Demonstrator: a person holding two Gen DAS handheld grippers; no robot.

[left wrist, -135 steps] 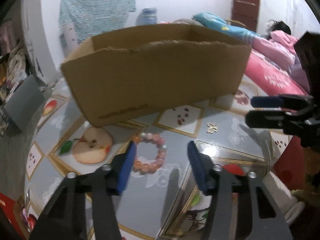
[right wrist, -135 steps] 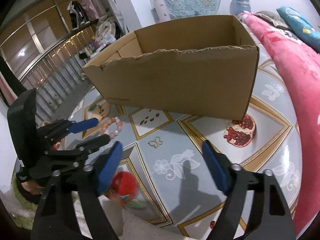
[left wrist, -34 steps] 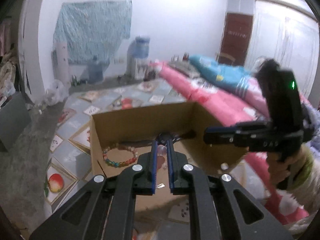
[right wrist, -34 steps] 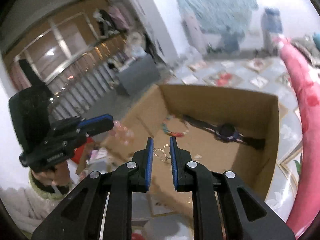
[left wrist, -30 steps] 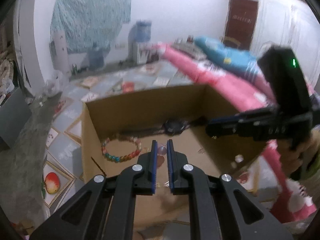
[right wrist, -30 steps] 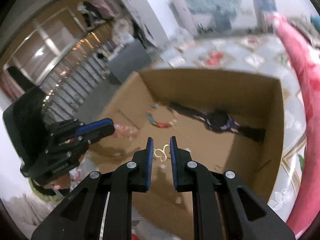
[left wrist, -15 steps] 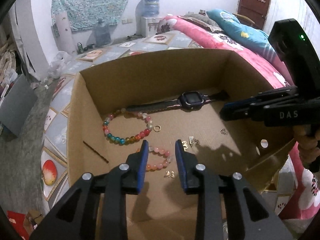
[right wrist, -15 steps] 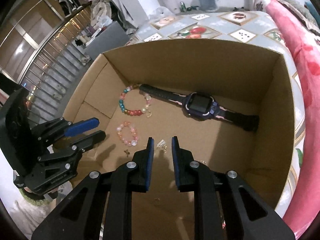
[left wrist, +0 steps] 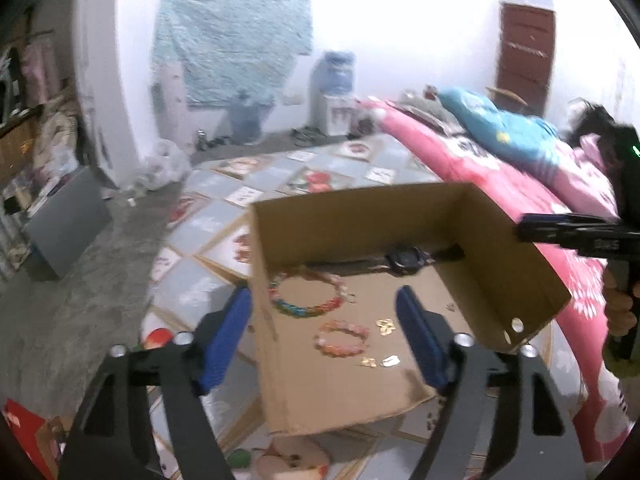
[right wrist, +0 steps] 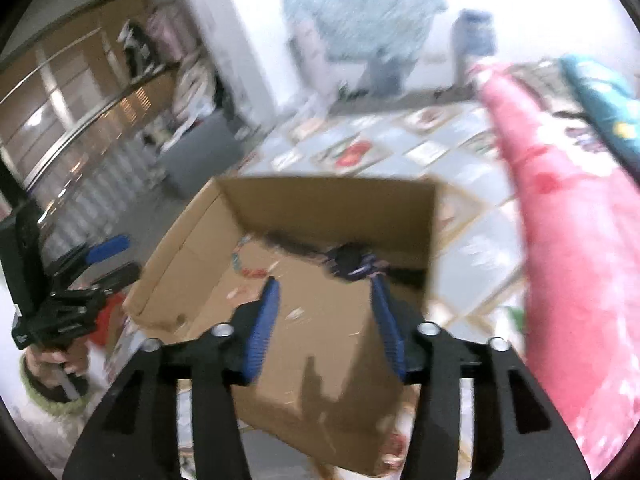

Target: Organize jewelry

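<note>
Both grippers stand released and empty above the open brown cardboard box (left wrist: 472, 240): the left gripper (left wrist: 324, 336) with its blue-padded fingers (left wrist: 226, 332) spread wide, the right gripper (right wrist: 326, 328) likewise parted. Inside the box lie two bead bracelets, one multicoloured bead bracelet (left wrist: 306, 294) and one smaller pink bead bracelet (left wrist: 342, 338), one dark wristwatch (left wrist: 404, 260) along the far wall, and several small gold trinkets (left wrist: 385, 326) scattered near the pink bracelet. The box sits on a fruit-patterned tiled floor (left wrist: 208, 220), beside a pink bed (left wrist: 460, 152).
</note>
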